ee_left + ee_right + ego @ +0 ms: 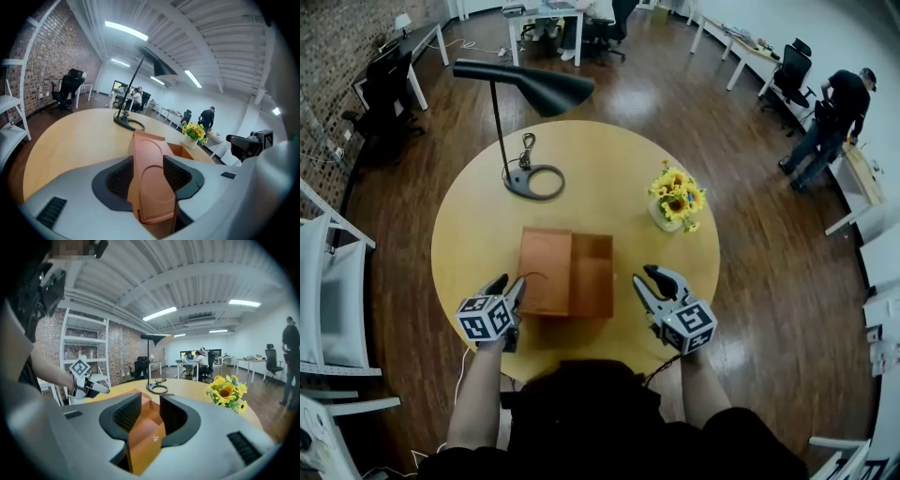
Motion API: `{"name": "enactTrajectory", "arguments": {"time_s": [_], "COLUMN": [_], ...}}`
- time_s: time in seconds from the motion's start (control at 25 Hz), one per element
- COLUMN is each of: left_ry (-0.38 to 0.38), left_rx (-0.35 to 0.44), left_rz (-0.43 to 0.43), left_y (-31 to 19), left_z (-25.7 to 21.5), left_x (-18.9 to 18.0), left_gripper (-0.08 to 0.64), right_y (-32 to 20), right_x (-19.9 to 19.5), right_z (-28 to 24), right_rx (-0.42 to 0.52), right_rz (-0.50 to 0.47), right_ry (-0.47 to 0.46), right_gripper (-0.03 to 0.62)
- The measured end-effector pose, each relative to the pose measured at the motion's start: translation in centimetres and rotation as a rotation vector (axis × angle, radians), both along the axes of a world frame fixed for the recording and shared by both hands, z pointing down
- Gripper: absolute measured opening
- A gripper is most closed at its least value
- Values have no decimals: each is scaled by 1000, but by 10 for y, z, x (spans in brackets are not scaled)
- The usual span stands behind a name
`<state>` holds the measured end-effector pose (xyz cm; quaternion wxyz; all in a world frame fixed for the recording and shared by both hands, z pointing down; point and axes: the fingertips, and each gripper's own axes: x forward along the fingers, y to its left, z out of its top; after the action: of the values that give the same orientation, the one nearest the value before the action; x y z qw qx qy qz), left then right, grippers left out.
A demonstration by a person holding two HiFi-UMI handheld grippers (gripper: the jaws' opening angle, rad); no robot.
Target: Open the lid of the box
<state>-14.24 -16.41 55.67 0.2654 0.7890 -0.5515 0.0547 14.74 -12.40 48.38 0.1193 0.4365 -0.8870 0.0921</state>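
A round pale-wood table [469, 234] stands on dark floorboards in an open office with one brick wall. In the head view the box [592, 277] sits near the person, its lid [546, 272] lying flat to the left, so the job looks done. The left gripper [508, 284] is just beside the lid's near corner, and the right gripper [649, 277] is clear of the box.

In the left gripper view the jaws are apart with the lid showing in the gap, and I see no squeeze on it. The lid looks like smooth, stiff orange-brown board with a rounded moulded panel. A careless swing could catch that corner and flip the lid back, or skid the box.

In the right gripper view the jaws gape with nothing gripped. Ribbed black pads frame the box's square-walled inside.
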Motion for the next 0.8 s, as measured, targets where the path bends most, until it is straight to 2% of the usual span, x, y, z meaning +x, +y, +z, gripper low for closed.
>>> {"name": "enactTrajectory", "arguments": {"time_s": [0.16, 0.28, 0.36, 0.44, 0.6, 0.68, 0.8], "left_ry": [49, 132, 150, 145, 134, 121, 123], "left_rx": [216, 355, 414, 463, 535, 549, 543], "left_rz": [16, 104, 137, 121, 30, 4, 0], "left_y": [24, 56, 77, 94, 116, 120, 118], "left_z": [-72, -116, -135, -146, -154, -152, -146], "left_x": [1, 2, -4, -16, -42, -49, -51], "left_gripper": [147, 97, 87, 64, 40, 31, 23], "right_y": [15, 31, 39, 45, 52, 53, 54], "right_x": [10, 8, 3, 0, 7, 11, 13], "right_z": [-38, -54, -59, -64, -60, -58, -59], "right_rx": [42, 47, 57, 76, 93, 102, 119], "right_rz": [46, 37, 35, 51, 108, 130, 147], "right_ry": [-196, -266, -289, -301, -276, -262, -255], "right_gripper": [126, 126, 126, 126, 74, 40, 34]}}
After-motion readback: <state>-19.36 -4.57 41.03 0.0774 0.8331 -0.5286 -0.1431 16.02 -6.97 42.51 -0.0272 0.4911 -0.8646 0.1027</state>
